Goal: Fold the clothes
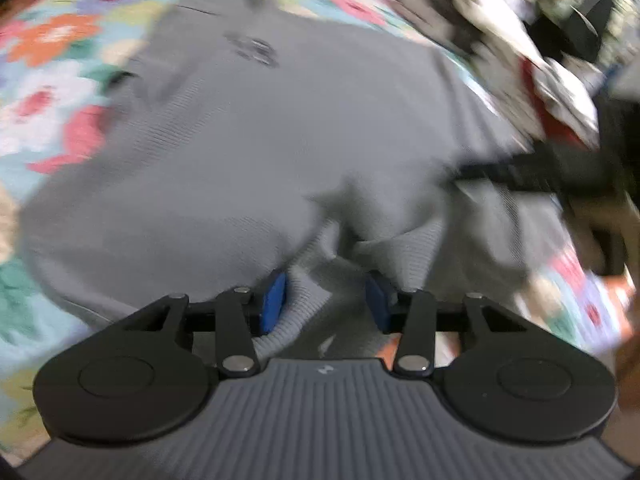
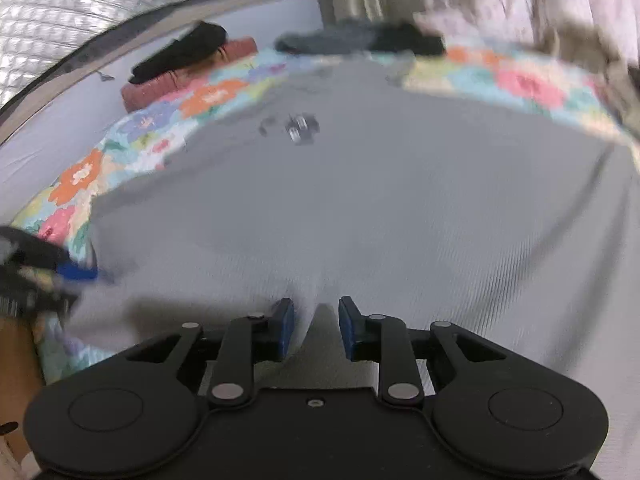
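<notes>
we see a grey shirt (image 2: 360, 208) spread flat over a flowered bedcover (image 2: 132, 136) on a bed, filling most of both views. its long axis runs away from us, hem at our grippers and a small dark print (image 2: 301, 128) on its chest farther off. on the left of the right wrist view the cover shows as a bare strip beside the shirt, ending at a pale wall (image 2: 60, 120); along the far edge lie a dark garment on a reddish cushion (image 2: 188, 64) and another dark heap (image 2: 360, 40). in the left wrist view a cluttered pile of white, red and black things (image 1: 552, 80) crowds the right edge.

our left gripper (image 1: 326, 300) stands with its blue pads apart; a rumpled fold of the hem lies between them, and we see no pad pressing on it. our right gripper (image 2: 316, 328) also has its pads parted, a pinched ridge of cloth rising in the gap, untouched as far as we can tell. the left gripper shows again at the left edge of the right wrist view, smeared.

both pictures are blurred, so the print is unreadable, and the shirt's sleeves and collar are hard to make out.
</notes>
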Tool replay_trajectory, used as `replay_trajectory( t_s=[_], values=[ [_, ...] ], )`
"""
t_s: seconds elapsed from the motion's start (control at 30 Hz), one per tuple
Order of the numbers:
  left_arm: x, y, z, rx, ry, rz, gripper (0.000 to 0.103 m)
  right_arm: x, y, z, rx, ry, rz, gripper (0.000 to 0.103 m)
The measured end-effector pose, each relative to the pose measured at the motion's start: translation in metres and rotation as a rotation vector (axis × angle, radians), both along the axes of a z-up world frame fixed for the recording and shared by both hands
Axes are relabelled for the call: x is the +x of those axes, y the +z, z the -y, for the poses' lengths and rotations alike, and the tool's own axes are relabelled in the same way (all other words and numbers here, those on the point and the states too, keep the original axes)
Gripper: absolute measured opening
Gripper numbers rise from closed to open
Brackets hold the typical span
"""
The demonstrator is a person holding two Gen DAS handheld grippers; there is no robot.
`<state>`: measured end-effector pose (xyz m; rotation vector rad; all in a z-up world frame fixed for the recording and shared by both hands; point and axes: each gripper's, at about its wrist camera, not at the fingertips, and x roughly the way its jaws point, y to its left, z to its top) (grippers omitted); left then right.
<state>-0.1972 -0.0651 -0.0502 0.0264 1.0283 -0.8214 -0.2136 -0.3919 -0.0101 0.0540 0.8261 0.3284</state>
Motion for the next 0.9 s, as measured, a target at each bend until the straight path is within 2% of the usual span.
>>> replay_trajectory(
  t_s=[0.03,0.13,0.2,0.27,0.37,0.43,0.47,0.5,0.53,0.6,0.73,0.9],
  values=[
    [-0.003,-0.002,0.001,0.015,-0.005,-0.009,0.042,0.001,0.007,-0.003,-0.001,0.014,0.025,0.033],
    [-0.005,-0.007,0.000,0.053,0.009,-0.026,0.042,0.014,0.020,-0.016,0.101,0.106,0.048,0.044],
    [-0.005,-0.008,-0.001,0.063,0.022,-0.031,0.042,0.026,0.023,-0.029,0.162,0.181,0.026,0.045],
    [-0.004,-0.007,-0.003,0.058,0.033,-0.024,0.042,0.038,0.021,-0.048,0.172,0.283,-0.035,0.050],
    [-0.008,-0.002,-0.004,0.063,0.044,0.015,0.041,0.045,0.013,-0.077,0.055,0.429,-0.083,0.052],
    [-0.009,0.007,-0.010,0.067,0.105,0.089,0.037,0.045,0.002,-0.089,-0.046,0.472,-0.102,0.052],
    [-0.007,0.011,-0.015,0.054,0.127,0.108,0.037,0.043,-0.004,-0.095,-0.069,0.506,-0.118,0.046],
    [-0.005,0.015,-0.020,0.038,0.146,0.116,0.037,0.038,-0.006,-0.097,-0.085,0.532,-0.114,0.035],
    [-0.004,0.019,-0.021,0.024,0.150,0.122,0.037,0.032,-0.009,-0.098,-0.101,0.559,-0.110,0.010],
    [-0.002,0.025,-0.020,-0.002,0.147,0.134,0.037,0.022,-0.014,-0.101,-0.127,0.602,-0.100,0.006],
    [-0.002,0.033,-0.012,-0.035,0.105,0.158,0.037,0.014,0.006,-0.078,-0.058,0.444,0.005,0.005],
    [-0.007,0.025,0.000,-0.019,0.088,0.195,0.037,0.007,0.034,-0.035,0.143,0.237,0.129,0.005]
  ],
)
